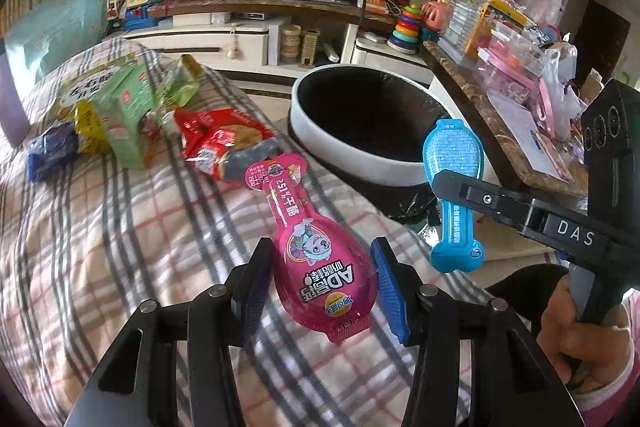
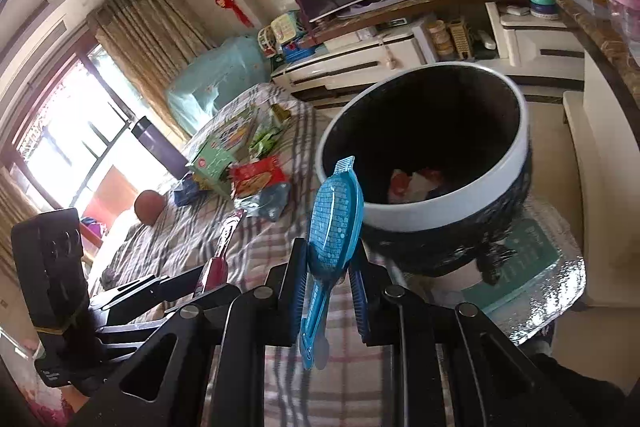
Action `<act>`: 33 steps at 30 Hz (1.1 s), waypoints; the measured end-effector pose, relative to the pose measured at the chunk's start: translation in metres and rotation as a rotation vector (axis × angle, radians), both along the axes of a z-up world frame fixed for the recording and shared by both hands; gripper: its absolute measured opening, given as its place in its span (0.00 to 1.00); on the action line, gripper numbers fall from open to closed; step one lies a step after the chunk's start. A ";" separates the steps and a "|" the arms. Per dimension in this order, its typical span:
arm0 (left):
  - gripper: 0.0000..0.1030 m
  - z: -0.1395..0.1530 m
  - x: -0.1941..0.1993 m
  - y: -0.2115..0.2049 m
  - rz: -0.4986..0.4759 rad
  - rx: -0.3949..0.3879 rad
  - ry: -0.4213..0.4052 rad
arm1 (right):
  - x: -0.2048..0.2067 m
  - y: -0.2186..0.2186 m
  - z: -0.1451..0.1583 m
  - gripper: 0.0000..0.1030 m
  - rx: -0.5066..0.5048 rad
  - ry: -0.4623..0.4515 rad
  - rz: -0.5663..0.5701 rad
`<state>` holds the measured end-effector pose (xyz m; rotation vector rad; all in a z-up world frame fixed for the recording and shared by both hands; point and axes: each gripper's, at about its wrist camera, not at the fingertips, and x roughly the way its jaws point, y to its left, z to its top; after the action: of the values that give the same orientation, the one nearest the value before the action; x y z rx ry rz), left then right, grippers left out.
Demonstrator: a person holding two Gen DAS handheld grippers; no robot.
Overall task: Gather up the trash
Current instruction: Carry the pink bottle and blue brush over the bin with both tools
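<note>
on the left, on the checked blanket (image 1: 120, 227), several pieces of trash are not collected yet: a blue wrapper (image 1: 50, 151), a green carton (image 1: 120, 115) with yellow and green packets around it, and a red snack bag (image 1: 224, 143) just beside them. in the right wrist view the same pile lies well apart from both grippers, so i judge that the bigger part of the work is left. in the middle, the left gripper (image 1: 320, 281) holds a pink cheese-stick package (image 1: 320, 259) by its round wide end; the jaws stand about half open because the package is wide, and both blue pads (image 1: 386, 283) seem to press on its sides, while the narrow end points away toward the bin. more to the right stands the trash bin (image 1: 316, 115), round, with a white rim and a black liner inside. in the right wrist view some crumpled papers, white and red, already lie at its bottom, so a part of the task is done. at the right, the right gripper (image 2: 330, 277) holds a blue package (image 2: 334, 223) of the same shape, gripped near its neck; the jaws are nearly closed on it, and its wide end stands up just beside the rim of the bin, in front of it. both packages are in the air and not yet over the opening. i think the next step is to carry them above the bin and let them fall in, then return for the pile on the blanket.
</note>
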<state>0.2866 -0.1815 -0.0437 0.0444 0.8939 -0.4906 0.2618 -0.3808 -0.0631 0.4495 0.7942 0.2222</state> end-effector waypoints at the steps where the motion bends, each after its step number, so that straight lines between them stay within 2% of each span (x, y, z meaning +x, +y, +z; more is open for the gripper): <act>1: 0.47 0.000 0.001 -0.003 -0.003 0.001 -0.001 | 0.000 -0.003 0.000 0.20 0.000 0.000 -0.005; 14: 0.47 0.004 0.018 -0.026 -0.036 0.005 -0.018 | 0.006 -0.026 0.008 0.20 -0.020 -0.011 -0.037; 33: 0.47 0.008 0.054 -0.056 -0.063 0.020 -0.052 | 0.041 -0.051 0.022 0.20 -0.060 -0.028 -0.065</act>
<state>0.3405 -0.2378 -0.0359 0.1035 0.8489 -0.5374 0.3031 -0.4320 -0.0415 0.4145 0.7555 0.1435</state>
